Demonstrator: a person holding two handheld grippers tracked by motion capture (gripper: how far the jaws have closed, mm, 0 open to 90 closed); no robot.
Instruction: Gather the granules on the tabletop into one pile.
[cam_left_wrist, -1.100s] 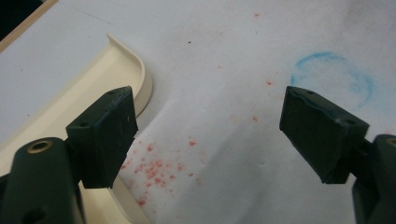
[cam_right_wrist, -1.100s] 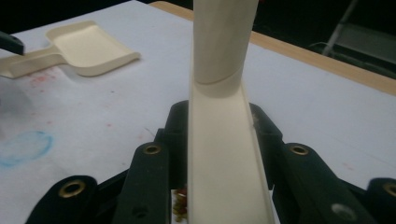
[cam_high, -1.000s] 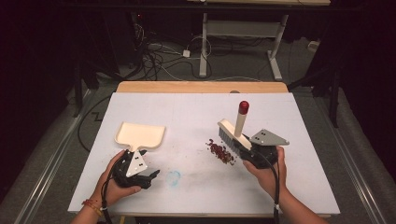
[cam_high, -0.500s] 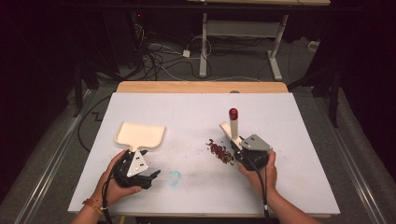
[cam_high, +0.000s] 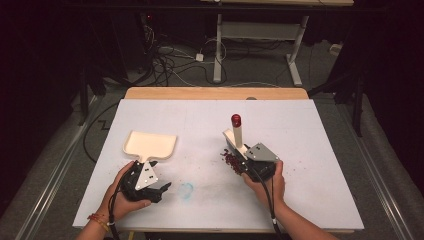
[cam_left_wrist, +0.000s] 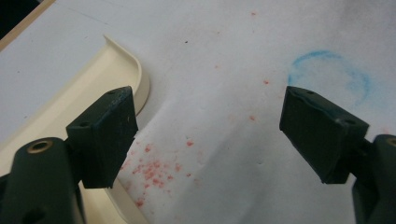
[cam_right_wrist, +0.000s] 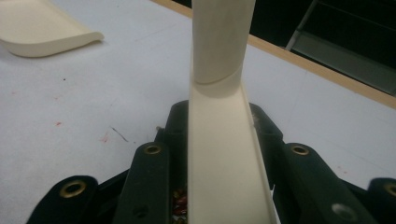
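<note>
High view, right gripper (cam_high: 243, 161) clamping brush (cam_high: 237, 135) upright over red beans (cam_high: 231, 161) right of centre, left gripper (cam_high: 159, 189) resting wide open, holding nothing, dustpan (cam_high: 149, 145) at its 12 o'clock.

one dustpan (cam_high: 150, 145), one brush (cam_high: 239, 137), two claws, one bean pile (cam_high: 232, 161)

You have a cream dustpan (cam_high: 150, 145) at left, a cream brush (cam_high: 239, 141) with a red tip, dark red beans (cam_high: 232, 161), and a blue ring mark (cam_high: 186, 190) on the white table (cam_high: 300, 150).
</note>
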